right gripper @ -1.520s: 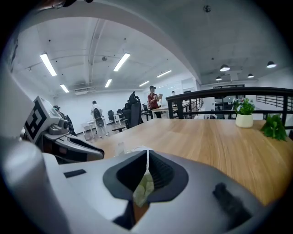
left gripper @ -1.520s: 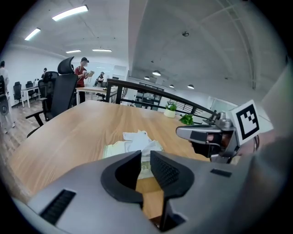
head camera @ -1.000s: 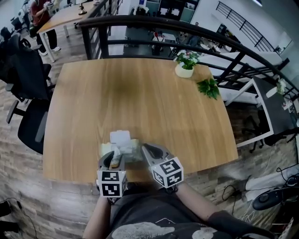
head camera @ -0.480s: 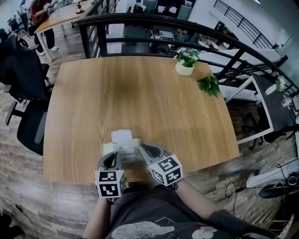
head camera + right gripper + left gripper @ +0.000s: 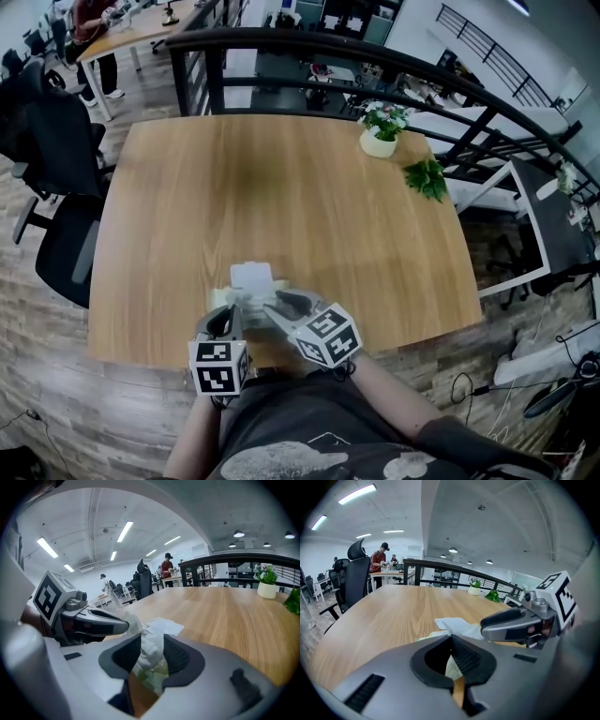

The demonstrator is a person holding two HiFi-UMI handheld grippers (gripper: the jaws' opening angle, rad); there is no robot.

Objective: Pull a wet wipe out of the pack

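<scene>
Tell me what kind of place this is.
Most likely an open-plan office, perhaps on an upper level: a wooden table with black office chairs beside it, a black railing with more desks beyond it, and strip lights on the ceiling.

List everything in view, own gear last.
table: 1, light wood, centre
wipe pack: 1, pale yellow-green, table's near edge, lid open
wet wipe: 1, white, sticking up from pack
potted plant: 1, green in white pot, far right corner
leafy sprig: 1, green, beside the pot
railing: 1, black, behind table
office chairs: at least 2, black, left of table
left gripper: 1, grey, shut on wipe pack
right gripper: 1, grey, jaws just been opening, wet wipe between them
</scene>
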